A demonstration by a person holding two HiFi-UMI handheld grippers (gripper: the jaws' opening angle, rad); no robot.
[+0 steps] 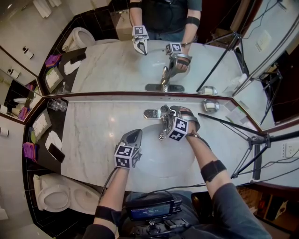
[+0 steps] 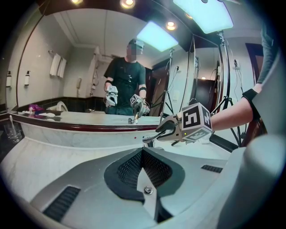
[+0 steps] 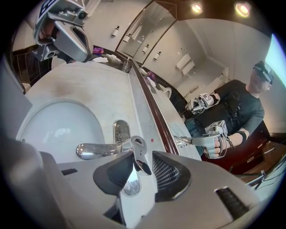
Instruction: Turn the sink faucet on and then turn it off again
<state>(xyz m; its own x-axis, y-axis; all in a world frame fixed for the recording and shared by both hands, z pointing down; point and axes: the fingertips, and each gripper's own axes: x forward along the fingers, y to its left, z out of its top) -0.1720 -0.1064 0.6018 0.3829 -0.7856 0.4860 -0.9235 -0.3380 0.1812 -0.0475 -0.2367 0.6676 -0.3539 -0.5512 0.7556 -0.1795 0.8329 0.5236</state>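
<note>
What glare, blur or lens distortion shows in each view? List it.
Head view: sharp, evenly lit, soft sheen on the marble counter. Left gripper view: fisheye bends the counter edge; ceiling light panel blown out. Right gripper view: dark vignetted corners, glints on the chrome faucet.

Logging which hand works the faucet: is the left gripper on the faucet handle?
No, the left gripper is shut and empty; the faucet handle sits between the jaws of the right gripper.
</note>
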